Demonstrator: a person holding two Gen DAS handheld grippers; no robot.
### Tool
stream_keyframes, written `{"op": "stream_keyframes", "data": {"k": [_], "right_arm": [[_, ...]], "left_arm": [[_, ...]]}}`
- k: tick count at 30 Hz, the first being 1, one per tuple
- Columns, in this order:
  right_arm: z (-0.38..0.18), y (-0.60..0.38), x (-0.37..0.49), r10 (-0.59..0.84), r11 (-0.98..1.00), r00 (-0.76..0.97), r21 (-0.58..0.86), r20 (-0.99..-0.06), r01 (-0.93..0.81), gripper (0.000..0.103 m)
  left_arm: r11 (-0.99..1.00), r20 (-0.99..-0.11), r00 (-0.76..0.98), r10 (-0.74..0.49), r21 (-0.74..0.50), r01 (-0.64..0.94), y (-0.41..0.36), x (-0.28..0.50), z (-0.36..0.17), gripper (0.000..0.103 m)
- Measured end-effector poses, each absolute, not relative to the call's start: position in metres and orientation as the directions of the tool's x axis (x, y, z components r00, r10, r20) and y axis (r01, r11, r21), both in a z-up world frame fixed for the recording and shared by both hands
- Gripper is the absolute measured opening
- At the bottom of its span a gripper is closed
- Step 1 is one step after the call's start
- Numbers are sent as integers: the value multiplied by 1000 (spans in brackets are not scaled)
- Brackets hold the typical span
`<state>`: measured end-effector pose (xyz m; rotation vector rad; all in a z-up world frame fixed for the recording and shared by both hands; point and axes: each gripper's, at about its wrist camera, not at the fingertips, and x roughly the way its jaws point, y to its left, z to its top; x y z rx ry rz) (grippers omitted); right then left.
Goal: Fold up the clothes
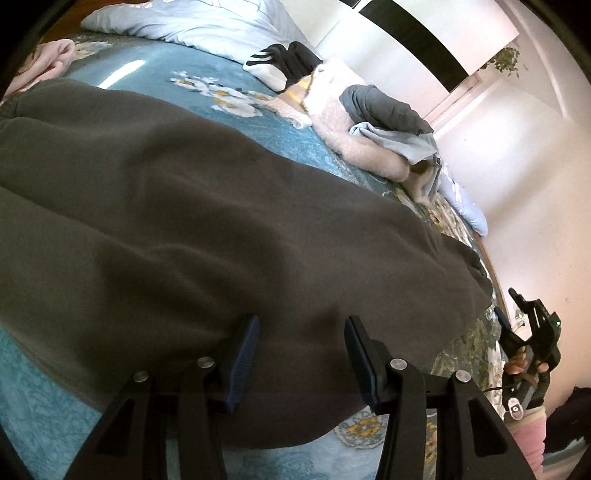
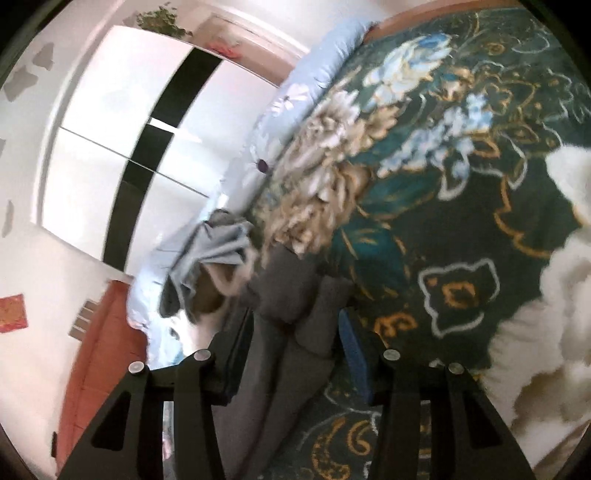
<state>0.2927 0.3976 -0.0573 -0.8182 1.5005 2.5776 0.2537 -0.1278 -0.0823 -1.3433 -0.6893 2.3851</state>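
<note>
Two blue-padded fingers of the left gripper stand apart, and the dark brown garment fills the gap between them; its hem lies across the pads, but I cannot tell if the pads really press on it or only rest over it. This garment, maybe sweatpants, is spread wide over the blue floral blanket on the bed, and it reaches from the near edge toward the far left.

In the right wrist view, the right gripper has a bunch of the same brown cloth between its fingers. The cloth rises in thick folds out of the gap, and the left pad lies against it. The right blue pad seems just beside the fold, so the grasp is not sure; the picture is also blurred. The darker green part of the blanket with gold and white flowers lies to the right of it.

Farther out in the left view, a pile of other clothes sits near the far edge of the bed: a cream fleece piece, a grey garment and a light blue one on top of it. Beyond stands a black and white item, and a pale blue quilt lies at the head. At the right edge a hand holds the other gripper, beside a pink sleeve.
</note>
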Motion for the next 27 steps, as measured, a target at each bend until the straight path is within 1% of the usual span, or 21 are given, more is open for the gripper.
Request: {"op": "stream_keyframes", "data": {"k": [3,5,6,11,12,13,14,16,19,24,27], "right_arm": [[-53,387,282,-271,-548,-854,800,-445,-243,50],[-54,378,273,-286,-566,-837,787,-466,-245,50],[-57,375,267,-285,-571,-821,776,-495,-269,50],[-65,373,248,-292,-553,-803,777,-519,-301,50],[-66,373,244,-277,-561,-793,762,-542,-325,45],[-67,373,241,-258,-568,-782,744,-567,-352,33],[-69,372,238,-244,-571,-772,730,-587,-374,29],[-68,370,233,-224,-579,-766,715,-602,-393,16],[-49,359,232,-167,-653,-775,657,-609,-376,13],[-14,361,252,-145,-689,-855,671,-498,-274,13],[-26,367,254,-129,-702,-828,640,-545,-312,13]], "left_arm": [[-829,-704,-508,497,-558,-38,-129,255,-83,53],[-826,-701,-507,501,-562,-39,-130,256,-84,53],[-826,-701,-507,501,-562,-40,-130,257,-84,53],[-831,-705,-507,497,-555,-41,-128,254,-84,53],[-829,-703,-507,499,-558,-42,-128,254,-84,53],[-828,-702,-507,501,-560,-42,-129,254,-84,53],[-826,-701,-507,503,-562,-42,-129,254,-85,53],[-824,-697,-508,506,-565,-44,-130,255,-85,53],[-820,-691,-511,510,-570,-48,-131,257,-85,53],[-792,-655,-522,546,-608,-65,-136,261,-83,54],[-789,-656,-515,551,-611,-65,-136,261,-86,54]]}}
